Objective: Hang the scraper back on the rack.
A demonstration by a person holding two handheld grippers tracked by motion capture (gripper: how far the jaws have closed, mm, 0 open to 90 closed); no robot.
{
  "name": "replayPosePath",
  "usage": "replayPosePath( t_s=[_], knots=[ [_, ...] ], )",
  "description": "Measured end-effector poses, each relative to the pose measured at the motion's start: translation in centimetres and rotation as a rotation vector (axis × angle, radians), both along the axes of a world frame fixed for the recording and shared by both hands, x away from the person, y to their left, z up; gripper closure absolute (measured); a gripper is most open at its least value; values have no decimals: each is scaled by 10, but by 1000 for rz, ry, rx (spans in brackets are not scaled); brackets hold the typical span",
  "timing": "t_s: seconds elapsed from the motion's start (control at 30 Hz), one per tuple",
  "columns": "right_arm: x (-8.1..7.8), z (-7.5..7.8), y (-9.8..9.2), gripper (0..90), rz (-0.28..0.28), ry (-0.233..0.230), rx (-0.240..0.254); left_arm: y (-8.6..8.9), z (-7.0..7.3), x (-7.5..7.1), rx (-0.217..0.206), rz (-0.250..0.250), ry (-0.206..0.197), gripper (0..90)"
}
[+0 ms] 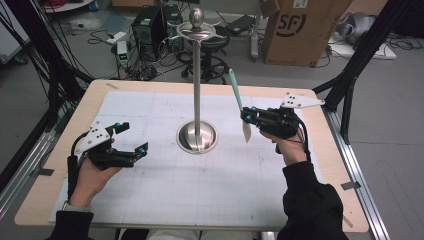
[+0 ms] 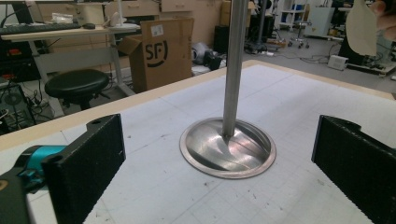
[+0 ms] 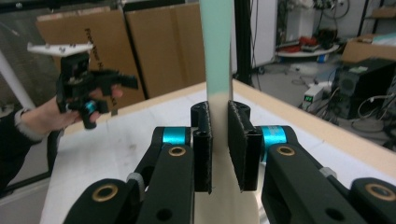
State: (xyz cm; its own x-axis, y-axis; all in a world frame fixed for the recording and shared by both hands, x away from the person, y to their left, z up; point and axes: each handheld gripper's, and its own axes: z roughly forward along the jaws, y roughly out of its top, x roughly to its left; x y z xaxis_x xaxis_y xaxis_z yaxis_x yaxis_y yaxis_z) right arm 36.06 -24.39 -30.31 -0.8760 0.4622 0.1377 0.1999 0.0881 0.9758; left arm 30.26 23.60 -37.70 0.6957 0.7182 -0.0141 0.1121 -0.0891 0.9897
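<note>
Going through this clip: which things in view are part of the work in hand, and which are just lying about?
In the job:
- spatula, mint handle up, cream blade down, clamped in the right gripper
- steel stand with dished base, mid-table
- left gripper, open, holding nothing

Lying about:
- cardboard box on the floor
- black stool
- computer tower and cables beyond the table
</note>
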Motion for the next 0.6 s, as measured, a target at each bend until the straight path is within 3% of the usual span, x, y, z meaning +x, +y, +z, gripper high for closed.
replayPosePath(
  t_s=[0.6],
  knots=[
    [17, 45, 12, 806, -20, -66, 44, 4, 1, -1, -9, 3, -4, 32]
  ],
)
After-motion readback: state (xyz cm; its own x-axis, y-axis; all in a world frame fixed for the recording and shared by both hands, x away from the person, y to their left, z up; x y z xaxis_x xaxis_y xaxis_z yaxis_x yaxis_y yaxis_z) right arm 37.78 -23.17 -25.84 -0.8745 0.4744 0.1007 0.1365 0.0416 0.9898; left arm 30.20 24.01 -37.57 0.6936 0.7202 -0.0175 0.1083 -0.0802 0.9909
